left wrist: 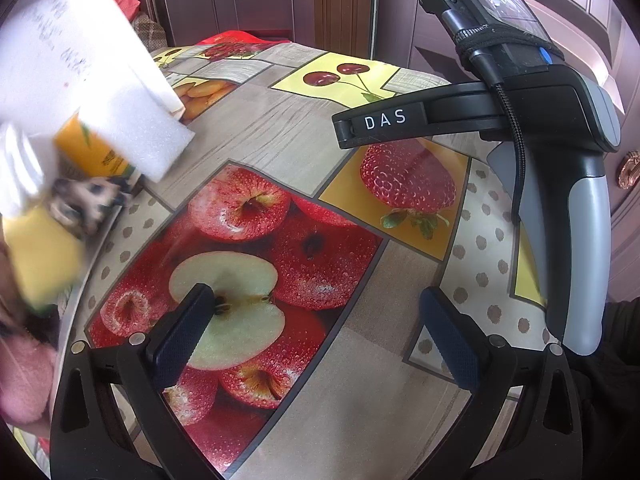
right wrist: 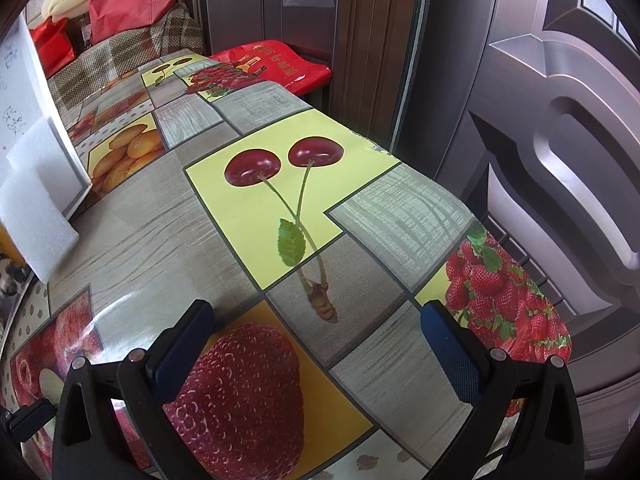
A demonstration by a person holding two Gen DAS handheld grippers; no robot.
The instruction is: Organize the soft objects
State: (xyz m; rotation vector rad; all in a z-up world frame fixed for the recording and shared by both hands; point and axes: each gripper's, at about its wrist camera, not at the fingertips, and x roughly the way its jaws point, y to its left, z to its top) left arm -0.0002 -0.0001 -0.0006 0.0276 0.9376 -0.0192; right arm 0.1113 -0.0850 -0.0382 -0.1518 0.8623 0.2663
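While both tongs hang empty over the fruit-print tablecloth (right wrist: 224, 240), the job is picking a first target from the pile at the table's left edge. Soft stuff sits there: white foam block (left wrist: 144, 136), blurred yellow sponge-like piece (left wrist: 44, 256), a mottled plush-looking thing (left wrist: 86, 200), something pink (left wrist: 24, 376) at the frame edge; can't identify those last ones for sure. My call: swing left, approach the foam block low and square, pinch its short side, squeeze lightly so it doesn't buckle or drag the white board (left wrist: 68, 40) leaning behind it. Left gripper (left wrist: 320, 340) is spread wide, nothing between the pads, hovering over the apple print. Right gripper (right wrist: 320, 348) is equally wide, holding nothing, above the strawberry print, well apart from the foam. Its body (left wrist: 560, 128) shows to my left tong's right.
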